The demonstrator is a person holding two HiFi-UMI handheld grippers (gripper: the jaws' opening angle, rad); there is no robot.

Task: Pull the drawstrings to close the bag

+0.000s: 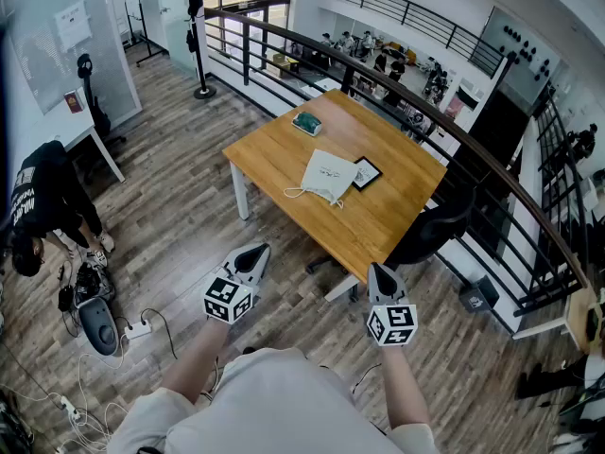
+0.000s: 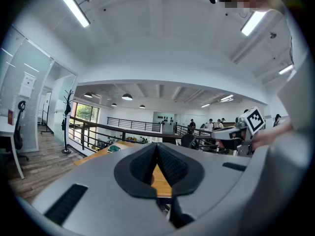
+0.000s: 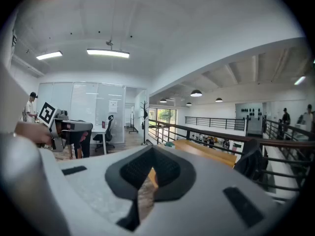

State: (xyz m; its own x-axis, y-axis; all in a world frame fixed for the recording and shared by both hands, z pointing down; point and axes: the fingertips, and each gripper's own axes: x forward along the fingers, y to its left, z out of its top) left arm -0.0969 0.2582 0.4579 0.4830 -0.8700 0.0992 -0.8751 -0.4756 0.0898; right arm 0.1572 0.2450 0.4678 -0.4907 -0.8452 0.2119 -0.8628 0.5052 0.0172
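The white cloth drawstring bag (image 1: 329, 176) lies flat in the middle of the wooden bench (image 1: 397, 211), well apart from both tongs. The left tongs (image 1: 251, 256) and the right tongs (image 1: 381, 278) are each closed on nothing, held short of the bench. The bag looks light, soft and limp, likely to slide and bunch under a tug. The thin cord (image 1: 295, 193) trailing from its near-left corner seems the place to pinch, though it may slip between the pads.
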